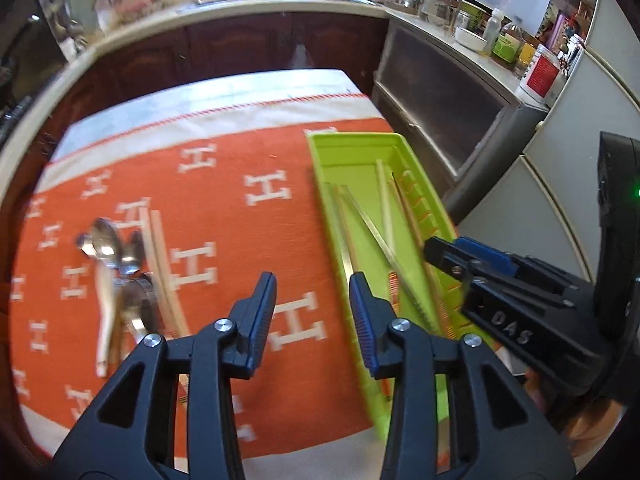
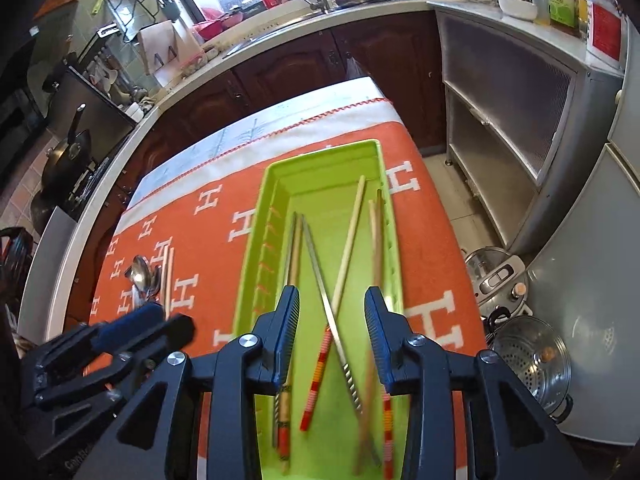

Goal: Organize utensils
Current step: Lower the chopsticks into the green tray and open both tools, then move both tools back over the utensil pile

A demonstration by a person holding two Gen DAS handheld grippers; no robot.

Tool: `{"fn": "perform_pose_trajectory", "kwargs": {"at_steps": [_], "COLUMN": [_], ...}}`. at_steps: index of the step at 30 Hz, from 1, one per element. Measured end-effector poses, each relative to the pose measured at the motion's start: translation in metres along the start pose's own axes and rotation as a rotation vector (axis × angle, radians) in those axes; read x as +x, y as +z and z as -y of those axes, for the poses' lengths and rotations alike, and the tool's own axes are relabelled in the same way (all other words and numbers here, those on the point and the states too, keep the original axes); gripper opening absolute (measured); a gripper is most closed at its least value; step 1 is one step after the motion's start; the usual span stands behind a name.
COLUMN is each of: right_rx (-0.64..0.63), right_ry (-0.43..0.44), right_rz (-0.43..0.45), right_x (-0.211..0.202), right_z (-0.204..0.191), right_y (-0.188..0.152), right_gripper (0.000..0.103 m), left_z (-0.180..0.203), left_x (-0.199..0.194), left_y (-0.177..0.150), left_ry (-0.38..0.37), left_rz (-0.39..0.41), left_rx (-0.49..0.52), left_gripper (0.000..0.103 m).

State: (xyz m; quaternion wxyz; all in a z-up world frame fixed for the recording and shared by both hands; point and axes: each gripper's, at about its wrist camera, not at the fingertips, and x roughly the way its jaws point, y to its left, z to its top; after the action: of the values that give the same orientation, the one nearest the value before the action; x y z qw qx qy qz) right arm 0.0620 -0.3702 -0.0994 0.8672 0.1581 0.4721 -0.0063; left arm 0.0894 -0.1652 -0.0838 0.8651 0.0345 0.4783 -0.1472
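Observation:
A lime green tray (image 2: 320, 152) lies lengthwise on the orange cloth and holds several chopsticks (image 2: 348, 248), some wooden, some metal, crossed over each other. My right gripper (image 2: 331, 296) hangs open over the tray's near half; the chopsticks lie below its gap, untouched by the pads. In the left wrist view my left gripper (image 1: 312, 284) is open over the cloth beside the tray (image 1: 352, 136), its gap empty. Left of it lie metal spoons (image 1: 104, 244) and a pair of wooden chopsticks (image 1: 160, 256) on the cloth. The right gripper (image 1: 440, 252) reaches over the tray's right rim.
The orange cloth (image 2: 432, 240) with white H marks covers a small table. A kitchen counter with sink (image 2: 280, 36) runs behind it. A metal cabinet (image 2: 500, 128) stands to the right, with pots (image 2: 532, 356) on the floor below the table's right edge.

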Motion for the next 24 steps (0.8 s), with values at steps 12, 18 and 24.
{"fn": "perform_pose_trajectory", "kwargs": {"at_steps": [12,18,24], "right_rx": [-0.015,-0.068,-0.129], "right_ry": [0.006,0.024,0.035], "right_rz": [0.046,0.043,0.022], "right_x": [-0.051,-0.065,-0.067], "right_z": [-0.046,-0.081,-0.119], "right_y": [-0.045,-0.059,-0.072], "right_gripper": [0.037,0.037,0.037], "left_z": [-0.06,-0.083,-0.103], "left_x": [-0.046,-0.061,-0.07], "left_y": [-0.04,-0.057,-0.068], "left_ry": [0.086,0.107,0.122], "left_rz": [0.035,0.049,0.056], "left_rx": [-0.046,-0.079,-0.111], "left_gripper": [0.035,0.035,0.035]}}
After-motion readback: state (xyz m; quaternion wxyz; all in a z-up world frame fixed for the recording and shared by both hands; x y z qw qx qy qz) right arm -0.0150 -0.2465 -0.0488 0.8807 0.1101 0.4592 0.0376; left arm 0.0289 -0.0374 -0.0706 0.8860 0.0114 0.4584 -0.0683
